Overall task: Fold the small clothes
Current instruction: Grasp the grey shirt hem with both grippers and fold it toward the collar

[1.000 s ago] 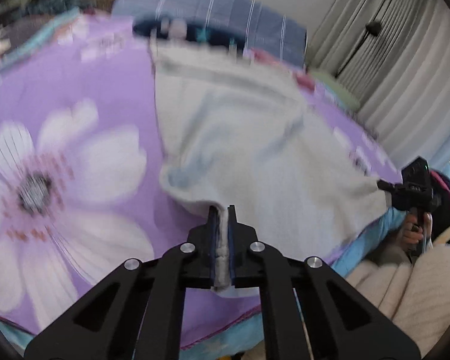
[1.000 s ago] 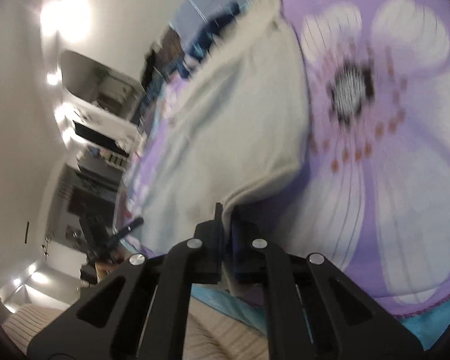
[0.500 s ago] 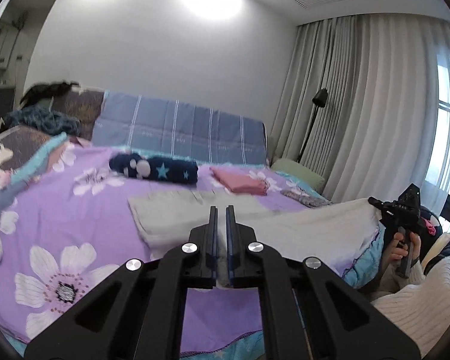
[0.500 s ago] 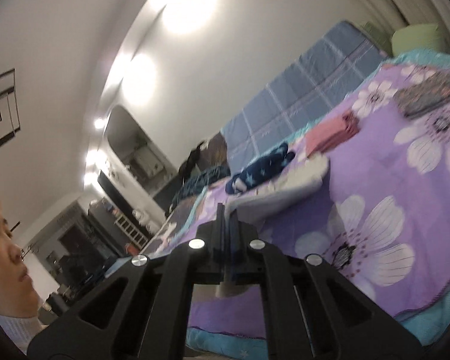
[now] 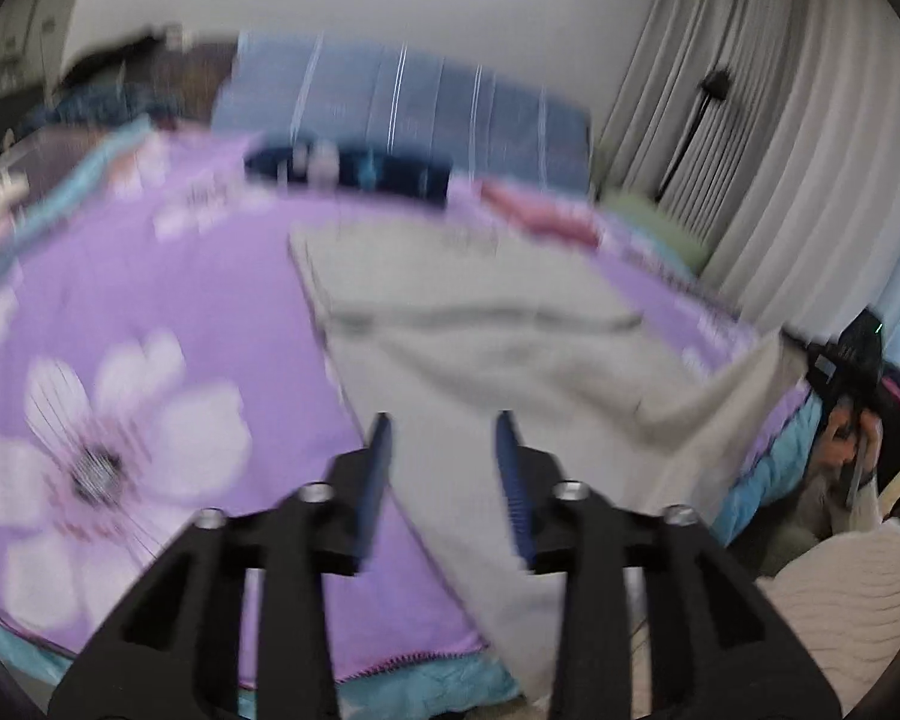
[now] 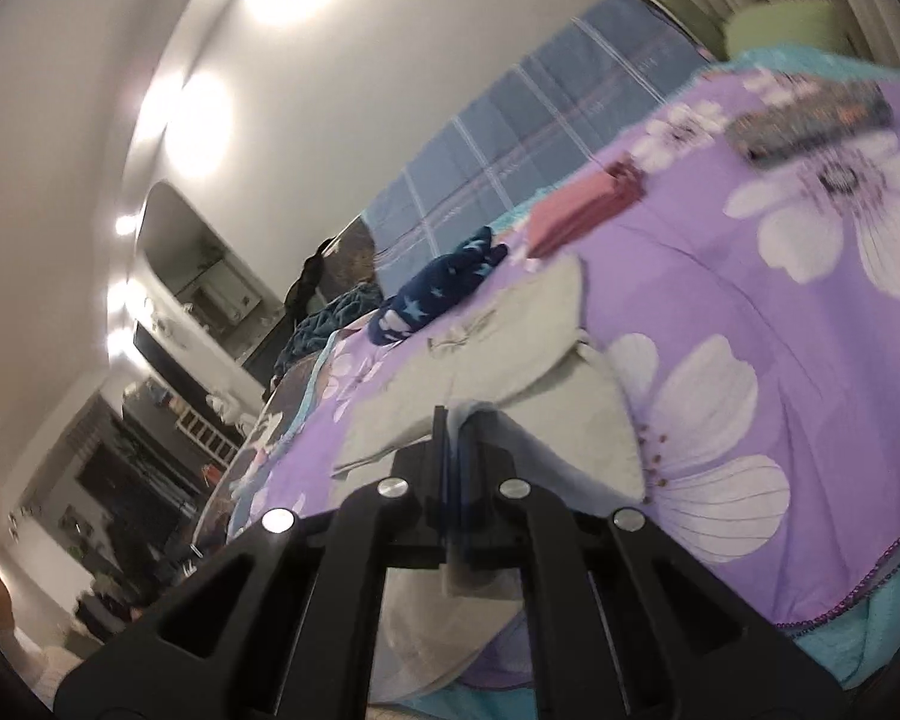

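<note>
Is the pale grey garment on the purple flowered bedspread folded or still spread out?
Spread out, not yet folded: the pale grey garment lies mostly flat on the purple flowered bedspread, one corner pinched in the shut right gripper.

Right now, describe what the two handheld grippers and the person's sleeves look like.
Both the left gripper and the right gripper are matte black, with angular two-finger frames, triangular cut-outs and round silver screws. Their fingers carry dark blue pads on the inner faces. No cables show. The person wears a cream ribbed knit sleeve.
</note>
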`<action>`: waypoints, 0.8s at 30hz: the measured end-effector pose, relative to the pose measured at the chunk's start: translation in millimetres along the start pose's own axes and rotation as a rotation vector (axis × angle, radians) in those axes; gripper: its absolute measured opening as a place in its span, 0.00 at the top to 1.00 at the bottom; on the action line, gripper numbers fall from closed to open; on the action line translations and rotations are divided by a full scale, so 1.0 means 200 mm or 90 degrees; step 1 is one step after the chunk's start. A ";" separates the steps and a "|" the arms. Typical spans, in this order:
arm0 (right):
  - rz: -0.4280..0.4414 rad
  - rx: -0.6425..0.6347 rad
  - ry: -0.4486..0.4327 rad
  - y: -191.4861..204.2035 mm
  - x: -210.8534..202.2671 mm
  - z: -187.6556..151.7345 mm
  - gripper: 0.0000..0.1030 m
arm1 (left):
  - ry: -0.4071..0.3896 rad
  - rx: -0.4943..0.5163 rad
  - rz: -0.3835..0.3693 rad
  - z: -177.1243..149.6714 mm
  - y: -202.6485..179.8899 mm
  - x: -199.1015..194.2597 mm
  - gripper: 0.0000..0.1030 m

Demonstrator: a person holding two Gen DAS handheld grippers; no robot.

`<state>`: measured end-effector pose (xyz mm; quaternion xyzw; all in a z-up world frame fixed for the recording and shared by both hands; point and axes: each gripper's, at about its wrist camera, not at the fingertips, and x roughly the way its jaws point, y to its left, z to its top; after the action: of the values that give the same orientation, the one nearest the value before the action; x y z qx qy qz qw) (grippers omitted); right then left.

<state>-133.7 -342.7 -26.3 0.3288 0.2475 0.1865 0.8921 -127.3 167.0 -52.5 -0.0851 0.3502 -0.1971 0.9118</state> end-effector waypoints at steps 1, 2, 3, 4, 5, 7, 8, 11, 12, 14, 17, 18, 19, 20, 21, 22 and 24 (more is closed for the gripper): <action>0.000 0.011 -0.001 -0.03 0.01 0.01 0.98 | 0.023 0.000 0.000 -0.02 0.01 0.05 0.61; 0.004 0.026 -0.002 -0.06 0.03 0.03 0.98 | 0.061 -0.004 -0.004 -0.05 0.02 0.13 0.59; 0.007 0.033 -0.002 -0.08 0.05 0.04 0.98 | 0.082 -0.008 -0.002 -0.07 0.03 0.18 0.57; 0.008 0.039 -0.003 -0.09 0.07 0.05 0.98 | 0.104 -0.014 0.001 -0.09 0.04 0.22 0.56; 0.009 0.042 -0.002 -0.09 0.09 0.06 0.98 | 0.125 -0.017 -0.001 -0.11 0.04 0.25 0.56; 0.013 0.042 0.002 -0.10 0.12 0.08 0.98 | 0.171 -0.024 -0.008 -0.16 0.05 0.30 0.56; 0.016 0.041 0.005 -0.10 0.15 0.08 0.98 | 0.181 -0.024 -0.009 -0.18 0.04 0.31 0.56; 0.018 0.035 0.010 -0.10 0.19 0.09 0.97 | 0.190 -0.035 -0.030 -0.23 0.03 0.28 0.55; 0.020 0.034 0.012 -0.10 0.21 0.09 0.97 | 0.195 -0.050 -0.055 -0.25 0.03 0.27 0.55; 0.024 0.036 0.015 -0.11 0.22 0.10 0.97 | 0.211 -0.071 -0.131 -0.29 0.00 0.27 0.55; 0.030 0.036 0.016 -0.11 0.24 0.10 0.97 | 0.252 -0.066 -0.197 -0.37 -0.10 0.31 0.55; 0.030 0.035 0.015 -0.11 0.24 0.10 0.97 | 0.254 -0.054 -0.196 -0.39 -0.14 0.32 0.57; 0.029 0.034 0.015 -0.11 0.24 0.10 0.97 | 0.252 -0.053 -0.195 -0.39 -0.16 0.33 0.70; 0.029 0.034 0.015 -0.11 0.25 0.10 0.97 | 0.238 -0.057 -0.182 -0.38 -0.16 0.33 0.82; 0.030 0.035 0.016 -0.11 0.25 0.10 0.97 | 0.222 -0.061 -0.174 -0.35 -0.16 0.31 0.98; 0.031 0.036 0.016 -0.11 0.25 0.10 0.97 | 0.192 -0.067 -0.174 -0.30 -0.15 0.27 0.98; 0.035 0.034 0.014 -0.10 0.25 0.11 0.97 | 0.130 -0.051 -0.169 -0.18 -0.16 0.18 0.98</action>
<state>-77.8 -343.3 -42.5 0.3574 0.2533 0.2078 0.8746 -136.4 123.0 -90.7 -0.1464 0.4345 -0.3090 0.8333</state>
